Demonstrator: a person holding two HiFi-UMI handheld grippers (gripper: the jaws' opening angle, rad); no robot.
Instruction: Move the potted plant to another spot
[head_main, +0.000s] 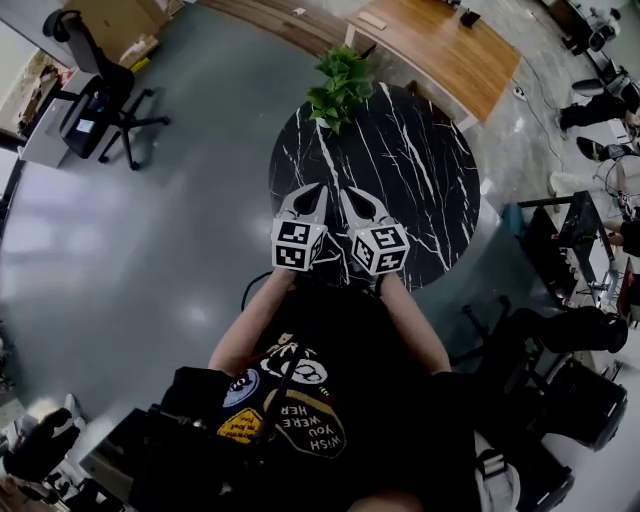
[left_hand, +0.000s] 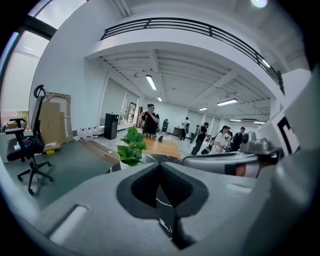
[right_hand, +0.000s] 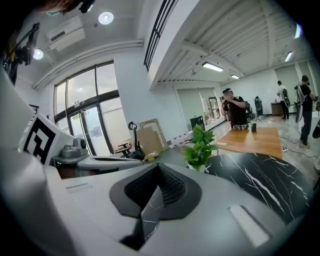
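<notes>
The left gripper (head_main: 318, 192) and the right gripper (head_main: 350, 194) are held side by side over the near part of a round black marble table (head_main: 430, 170), their tips angled toward each other and almost meeting. Each pair of jaws is seen drawn together, with nothing between them. The potted plant (head_main: 340, 85) is set well ahead of both jaw tips, at the table's far edge. Beyond it a wooden table (head_main: 440, 45) is seen. Far to the left of the jaws an office chair (head_main: 100, 95) is seen.
</notes>
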